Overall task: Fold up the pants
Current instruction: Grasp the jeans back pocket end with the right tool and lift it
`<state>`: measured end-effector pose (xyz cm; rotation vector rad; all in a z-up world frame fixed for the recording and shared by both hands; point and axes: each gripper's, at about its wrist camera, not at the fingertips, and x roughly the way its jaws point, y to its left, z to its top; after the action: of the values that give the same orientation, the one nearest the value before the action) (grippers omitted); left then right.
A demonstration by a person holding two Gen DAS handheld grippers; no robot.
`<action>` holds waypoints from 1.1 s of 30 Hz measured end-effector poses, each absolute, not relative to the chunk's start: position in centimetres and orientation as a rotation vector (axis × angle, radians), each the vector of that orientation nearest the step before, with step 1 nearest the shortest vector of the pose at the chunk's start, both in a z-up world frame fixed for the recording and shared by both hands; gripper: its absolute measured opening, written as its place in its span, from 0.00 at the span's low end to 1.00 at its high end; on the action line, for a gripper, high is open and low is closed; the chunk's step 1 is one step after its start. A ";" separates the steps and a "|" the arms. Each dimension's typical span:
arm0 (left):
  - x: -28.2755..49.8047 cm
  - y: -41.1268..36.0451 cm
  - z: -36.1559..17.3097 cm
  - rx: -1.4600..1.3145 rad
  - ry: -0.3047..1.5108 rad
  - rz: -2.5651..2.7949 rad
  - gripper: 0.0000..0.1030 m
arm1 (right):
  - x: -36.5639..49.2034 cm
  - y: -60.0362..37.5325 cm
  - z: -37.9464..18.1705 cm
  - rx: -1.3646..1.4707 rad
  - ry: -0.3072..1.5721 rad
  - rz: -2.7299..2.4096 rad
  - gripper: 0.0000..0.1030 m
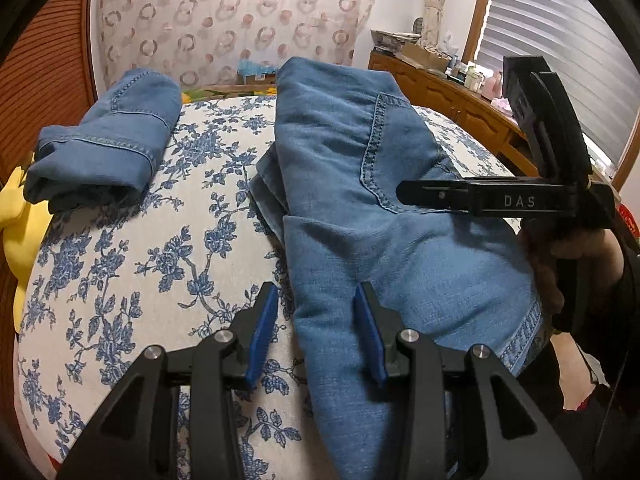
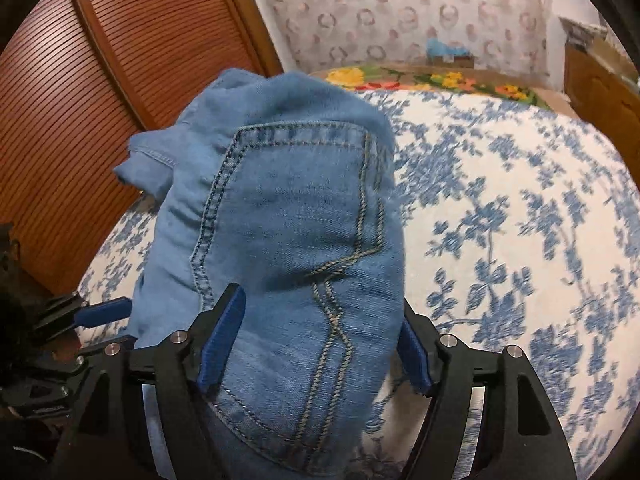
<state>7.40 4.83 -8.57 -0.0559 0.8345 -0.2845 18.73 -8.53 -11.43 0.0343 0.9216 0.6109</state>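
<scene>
Nearest us in the left wrist view, our left gripper (image 1: 316, 332) stands with its blue pads apart. The left edge of the pants (image 1: 360, 208) passes between them; the right pad lies on the denim, the left pad over the floral bedspread (image 1: 140, 248). Nothing shows the pads pressing, so we read it as open rather than gripping.

In the right wrist view our right gripper (image 2: 316, 344) stands wide. The pants (image 2: 288, 216) lie between its blue pads, back pocket stitching uppermost, and the cloth reaches on past the fingertips. The pads flank the fabric; we see no pinch, so we note the fabric as released.

From the left camera, the right gripper (image 1: 516, 196) sits at the pants' right edge, held in a hand (image 1: 576, 256). Its black body bears the raised letters "DAS", the only legible writing.

Farther out, the pants run lengthwise up the bed, pocket seam showing. Well apart to the left lies a second folded denim piece (image 1: 108, 136). Beyond it stand a patterned wall (image 1: 232, 8), a wooden dresser (image 1: 448, 88) and a window blind (image 1: 560, 20).
</scene>
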 end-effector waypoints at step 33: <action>10.5 11.8 -3.0 -0.192 0.669 -0.226 0.38 | 19.4 2.6 3.8 -0.187 0.674 0.769 0.18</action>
<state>10.48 11.75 -3.00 -0.1921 0.6687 -0.2259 19.39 2.57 3.78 -0.1869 0.6736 0.7695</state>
